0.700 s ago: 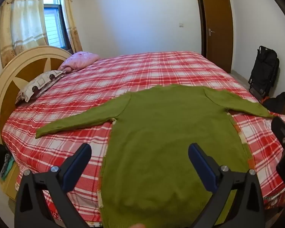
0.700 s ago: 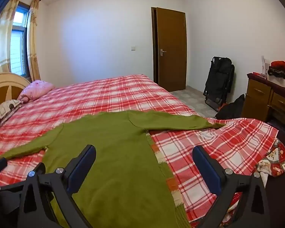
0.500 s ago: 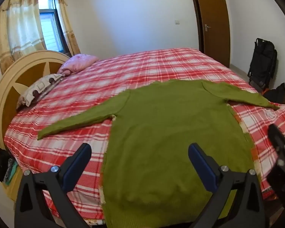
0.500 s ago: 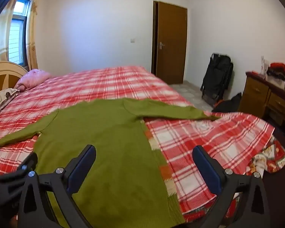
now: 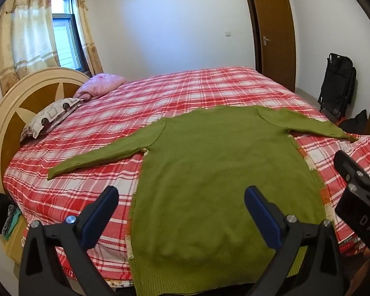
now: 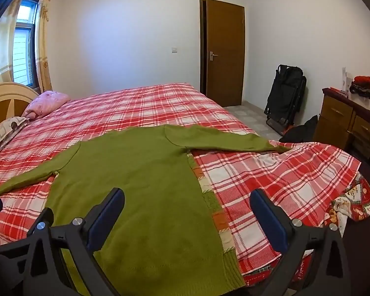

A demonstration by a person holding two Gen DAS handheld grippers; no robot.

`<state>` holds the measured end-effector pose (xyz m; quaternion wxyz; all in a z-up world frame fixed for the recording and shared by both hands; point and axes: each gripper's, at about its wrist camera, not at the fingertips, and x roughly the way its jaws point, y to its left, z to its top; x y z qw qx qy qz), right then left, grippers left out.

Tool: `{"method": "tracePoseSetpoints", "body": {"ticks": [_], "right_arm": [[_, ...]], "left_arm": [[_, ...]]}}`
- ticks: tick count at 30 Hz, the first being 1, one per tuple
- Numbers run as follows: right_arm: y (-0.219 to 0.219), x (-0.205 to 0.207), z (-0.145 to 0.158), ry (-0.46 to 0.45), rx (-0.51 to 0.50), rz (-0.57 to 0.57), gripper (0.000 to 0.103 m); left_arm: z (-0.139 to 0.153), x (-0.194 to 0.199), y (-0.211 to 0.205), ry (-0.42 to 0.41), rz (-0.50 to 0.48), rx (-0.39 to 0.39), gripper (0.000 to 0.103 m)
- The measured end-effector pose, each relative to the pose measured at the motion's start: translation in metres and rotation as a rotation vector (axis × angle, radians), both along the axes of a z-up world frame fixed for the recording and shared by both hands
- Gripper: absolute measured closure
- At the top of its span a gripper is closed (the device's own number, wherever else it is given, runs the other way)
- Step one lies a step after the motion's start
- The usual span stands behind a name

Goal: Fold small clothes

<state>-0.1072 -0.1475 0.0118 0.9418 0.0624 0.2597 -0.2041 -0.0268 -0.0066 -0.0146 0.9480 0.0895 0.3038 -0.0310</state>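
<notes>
- Left wrist view: left gripper wide apart, holding nothing, above the near edge of the bed; green sweater lies flat, sleeves spread, hem at that near edge.
- Right wrist view: right gripper wide apart, empty, over the sweater's right side near the bed's near edge.

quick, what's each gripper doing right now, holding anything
Left gripper: open, holding nothing, above the green sweater.
Right gripper: open, holding nothing, above the sweater's right edge.
</notes>
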Motion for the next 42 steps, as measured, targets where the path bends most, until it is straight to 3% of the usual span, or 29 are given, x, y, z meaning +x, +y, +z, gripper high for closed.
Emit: {"method": "tracePoseSetpoints", "body": {"ticks": [42], "right_arm": [[-0.002,0.0015,-0.0044,0.017,0.022,0.007,0.001]], "left_arm": [[-0.0042,-0.0001,0.0017,0.015,0.008,-0.002,0.0]]}}
